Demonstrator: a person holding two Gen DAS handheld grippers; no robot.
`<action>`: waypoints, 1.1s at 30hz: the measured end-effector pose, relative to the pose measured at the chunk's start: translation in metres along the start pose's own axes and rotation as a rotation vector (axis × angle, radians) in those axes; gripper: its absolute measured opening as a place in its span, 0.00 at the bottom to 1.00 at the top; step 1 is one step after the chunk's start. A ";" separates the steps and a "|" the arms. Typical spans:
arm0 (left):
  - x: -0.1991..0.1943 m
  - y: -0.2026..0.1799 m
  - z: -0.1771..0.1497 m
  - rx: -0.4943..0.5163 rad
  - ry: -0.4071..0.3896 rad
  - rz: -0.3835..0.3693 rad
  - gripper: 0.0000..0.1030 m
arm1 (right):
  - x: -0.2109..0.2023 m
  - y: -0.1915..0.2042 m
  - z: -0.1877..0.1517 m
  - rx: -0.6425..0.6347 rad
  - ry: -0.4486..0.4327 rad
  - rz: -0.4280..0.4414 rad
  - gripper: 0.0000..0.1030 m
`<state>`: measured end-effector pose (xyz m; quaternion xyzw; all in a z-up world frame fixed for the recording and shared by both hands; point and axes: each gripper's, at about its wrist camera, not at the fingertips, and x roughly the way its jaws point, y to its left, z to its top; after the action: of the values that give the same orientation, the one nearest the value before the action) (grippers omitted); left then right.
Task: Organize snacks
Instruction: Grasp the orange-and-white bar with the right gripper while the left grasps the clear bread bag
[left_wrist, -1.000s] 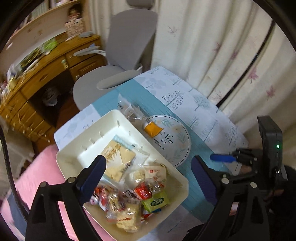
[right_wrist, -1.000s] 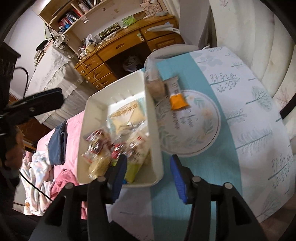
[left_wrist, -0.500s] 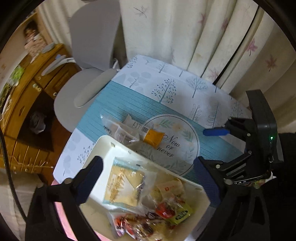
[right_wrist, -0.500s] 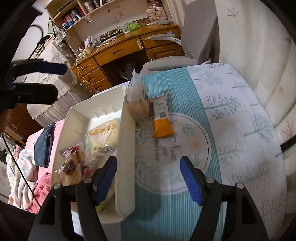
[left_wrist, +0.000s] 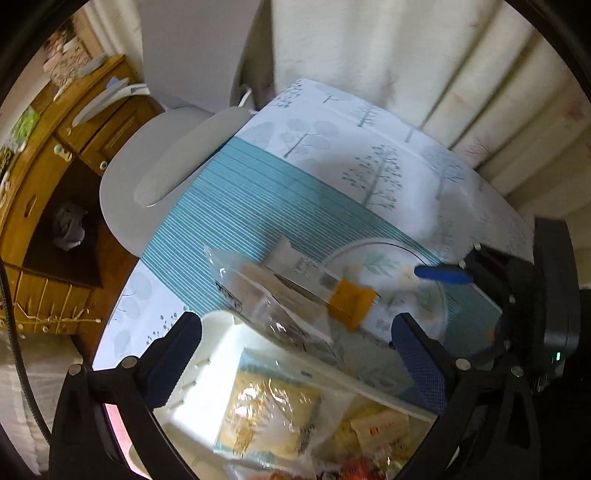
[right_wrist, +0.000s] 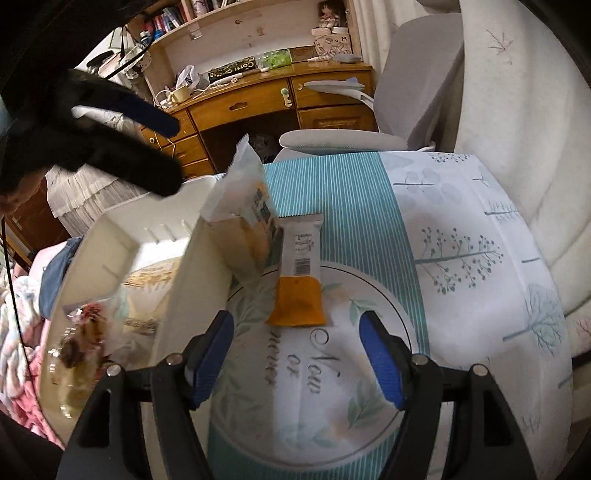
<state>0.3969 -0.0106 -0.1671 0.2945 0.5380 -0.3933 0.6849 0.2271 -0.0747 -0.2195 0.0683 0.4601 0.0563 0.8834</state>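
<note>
The right gripper (right_wrist: 297, 349) is standing wide open and holding nothing, with the orange-and-white snack bar (right_wrist: 300, 275) lying flat on the patterned tablecloth (right_wrist: 461, 236) just beyond its fingertips, centred between them. The bar is pointing lengthwise away from the gripper, its orange end nearest. To take it well, the jaws are probably best lowered straight over the orange end, so that they are closing across the bar's narrow width rather than along its length, low enough to catch the thin wrapper without scraping the cloth.

To the left of the bar, a clear-wrapped snack packet (right_wrist: 245, 206) is leaning against the wall of the white tray (right_wrist: 195, 280), touching or nearly touching the bar's far left edge; the left finger should be keeping clear of it.

The left gripper (left_wrist: 295, 354) is also wide open and empty, hovering over the tray's far corner (left_wrist: 218, 321). From there the leaning packet (left_wrist: 273, 302) is lying just ahead between its fingers, and the bar (left_wrist: 332, 291) a little farther and to the right. Inside the tray, a yellow cracker packet (left_wrist: 266, 413) and other wrapped snacks are sitting nearest the camera.
</note>
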 end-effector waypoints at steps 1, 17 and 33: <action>0.005 0.002 0.001 -0.006 0.000 0.002 0.99 | 0.005 0.000 -0.001 -0.003 0.005 -0.001 0.69; 0.058 0.021 0.022 -0.177 0.103 0.093 0.99 | 0.064 0.013 -0.009 -0.051 0.041 -0.056 0.69; 0.075 0.041 0.022 -0.328 0.126 0.156 0.56 | 0.071 0.018 -0.011 -0.063 0.028 -0.170 0.53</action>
<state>0.4518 -0.0245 -0.2353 0.2439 0.6121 -0.2270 0.7172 0.2581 -0.0450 -0.2794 0.0006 0.4747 -0.0035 0.8802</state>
